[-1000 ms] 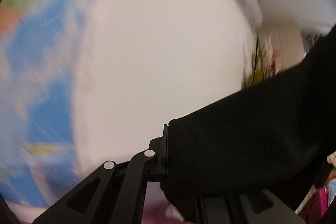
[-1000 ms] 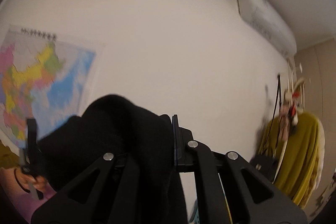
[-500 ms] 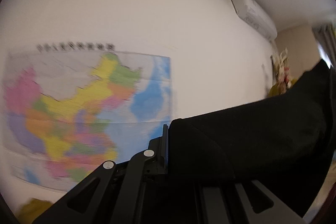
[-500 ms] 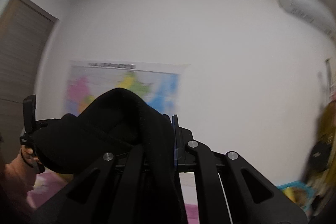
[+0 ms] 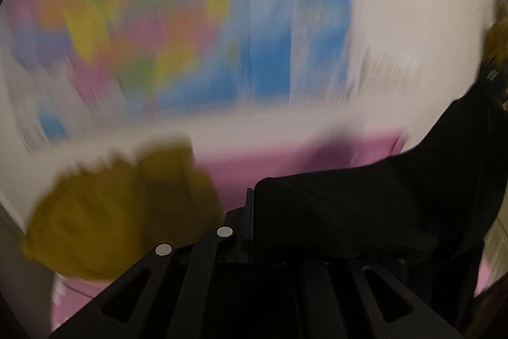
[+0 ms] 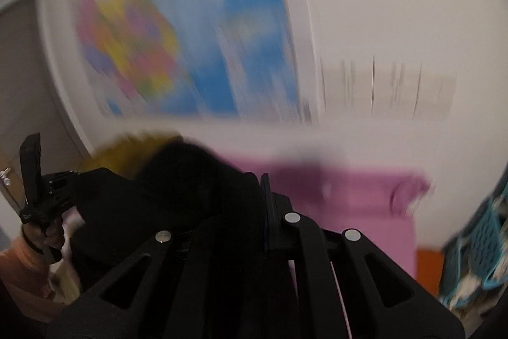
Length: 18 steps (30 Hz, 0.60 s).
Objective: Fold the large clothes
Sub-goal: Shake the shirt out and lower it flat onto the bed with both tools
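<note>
Both views were heavily blurred. Nearest the left wrist camera, the left tongs (image 5: 250, 205) were closed tight on an edge of the black garment (image 5: 365, 212), which ran from the tips away to the right edge of that view. In the right wrist view, the right tongs (image 6: 265, 189) were likewise clamped on the black garment (image 6: 177, 189), whose cloth bulged up and to the left of the tips. At the far left of that view the garment reached the other handheld tool, gripped by a person's hand (image 6: 47, 234) with a pale sleeve (image 6: 16, 262) below it.

Beyond the garment lay a pink surface (image 5: 285, 161), most likely a bed sheet. To the left of the garment sat a mustard-yellow fabric mass (image 5: 120, 212), its form unclear. To the right of the garment, at the frame edge, stood a light-blue perforated basket (image 6: 482, 240). Farthest, behind the garment, a coloured wall map (image 5: 190, 21) hung on a white wall (image 6: 397, 5), with a door (image 6: 22, 69) left of it.
</note>
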Motion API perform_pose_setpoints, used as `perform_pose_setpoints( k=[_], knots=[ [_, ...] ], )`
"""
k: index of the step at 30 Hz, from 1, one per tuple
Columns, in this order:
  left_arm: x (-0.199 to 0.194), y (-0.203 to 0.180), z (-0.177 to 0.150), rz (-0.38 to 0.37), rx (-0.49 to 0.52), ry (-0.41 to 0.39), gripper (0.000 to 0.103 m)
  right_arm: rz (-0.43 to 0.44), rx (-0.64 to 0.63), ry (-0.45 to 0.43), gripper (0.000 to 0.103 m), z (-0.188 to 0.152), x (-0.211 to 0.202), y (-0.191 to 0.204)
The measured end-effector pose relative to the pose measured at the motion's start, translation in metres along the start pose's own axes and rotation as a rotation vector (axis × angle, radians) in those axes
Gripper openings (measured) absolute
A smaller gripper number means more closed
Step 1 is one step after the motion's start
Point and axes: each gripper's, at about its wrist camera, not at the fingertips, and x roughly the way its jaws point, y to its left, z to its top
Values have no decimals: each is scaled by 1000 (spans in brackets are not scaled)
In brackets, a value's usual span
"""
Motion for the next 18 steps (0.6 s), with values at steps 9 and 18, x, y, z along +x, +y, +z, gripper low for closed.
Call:
perform_pose_setpoints(
  k=[9, 18],
  knots=[
    [122, 40, -9, -67, -158, 237, 4, -16, 225, 216, 4, -26, 121, -66],
    [149, 70, 8, -55, -223, 370, 35, -112, 454, 404, 42, -34, 197, -115]
  ],
)
